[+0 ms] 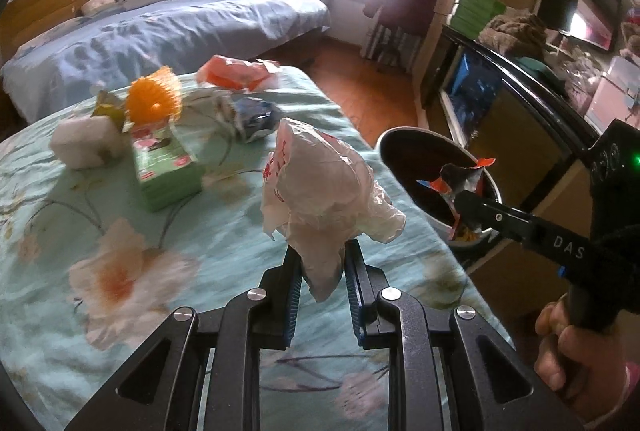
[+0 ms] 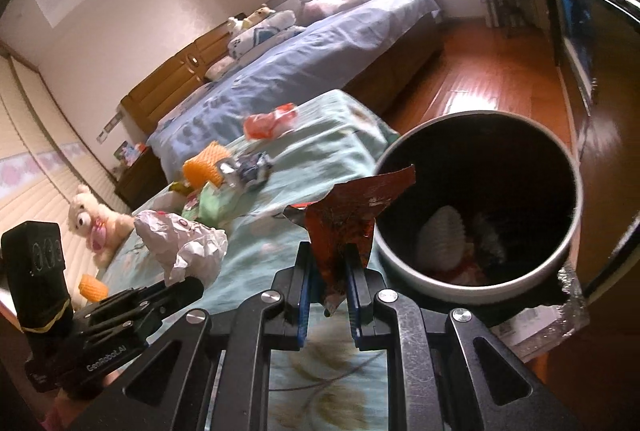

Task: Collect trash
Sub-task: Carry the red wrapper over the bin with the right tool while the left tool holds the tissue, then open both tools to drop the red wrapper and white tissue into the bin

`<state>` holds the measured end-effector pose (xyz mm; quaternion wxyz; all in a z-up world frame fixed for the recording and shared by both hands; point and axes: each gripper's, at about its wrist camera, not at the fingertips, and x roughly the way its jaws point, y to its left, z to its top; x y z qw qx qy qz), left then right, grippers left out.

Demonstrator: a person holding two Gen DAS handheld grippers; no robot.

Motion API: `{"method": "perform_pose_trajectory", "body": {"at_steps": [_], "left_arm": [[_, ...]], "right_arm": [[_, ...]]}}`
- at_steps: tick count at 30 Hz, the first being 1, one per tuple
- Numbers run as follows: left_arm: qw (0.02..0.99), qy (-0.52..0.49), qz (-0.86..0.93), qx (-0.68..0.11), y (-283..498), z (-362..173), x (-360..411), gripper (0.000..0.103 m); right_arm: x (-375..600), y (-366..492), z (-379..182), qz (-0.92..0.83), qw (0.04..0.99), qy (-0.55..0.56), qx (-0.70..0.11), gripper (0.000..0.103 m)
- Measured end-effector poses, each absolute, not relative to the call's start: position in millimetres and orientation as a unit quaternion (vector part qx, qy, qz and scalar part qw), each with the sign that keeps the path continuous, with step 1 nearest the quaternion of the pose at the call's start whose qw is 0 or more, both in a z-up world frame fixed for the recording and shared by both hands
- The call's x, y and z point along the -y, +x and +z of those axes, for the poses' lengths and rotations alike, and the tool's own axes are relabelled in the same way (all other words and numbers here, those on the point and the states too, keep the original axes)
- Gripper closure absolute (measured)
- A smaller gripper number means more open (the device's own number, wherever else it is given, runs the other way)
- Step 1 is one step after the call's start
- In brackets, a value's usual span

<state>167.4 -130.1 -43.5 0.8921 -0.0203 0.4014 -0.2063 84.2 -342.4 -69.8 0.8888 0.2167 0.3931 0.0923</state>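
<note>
Bedroom clutter remains on the floral surface; left gripper clamps a crumpled bag, right gripper a red wrapper, beside the partly filled bin.

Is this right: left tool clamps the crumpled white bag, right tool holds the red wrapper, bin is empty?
Not empty. The right wrist view shows the bin already holds trash. Rest stands: left tool clamps the crumpled white bag; right tool holds the red wrapper.
</note>
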Motion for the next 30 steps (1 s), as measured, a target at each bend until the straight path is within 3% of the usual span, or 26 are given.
{"method": "perform_pose_trajectory", "body": {"at_steps": [30], "left_arm": [[0.872,0.038,-0.261,-0.413,219.6,-54.4,232.5,0.083]], "right_arm": [[426.6,105.0,-78.0,0.034,0.889,0.232,-0.393,0.088]]}}
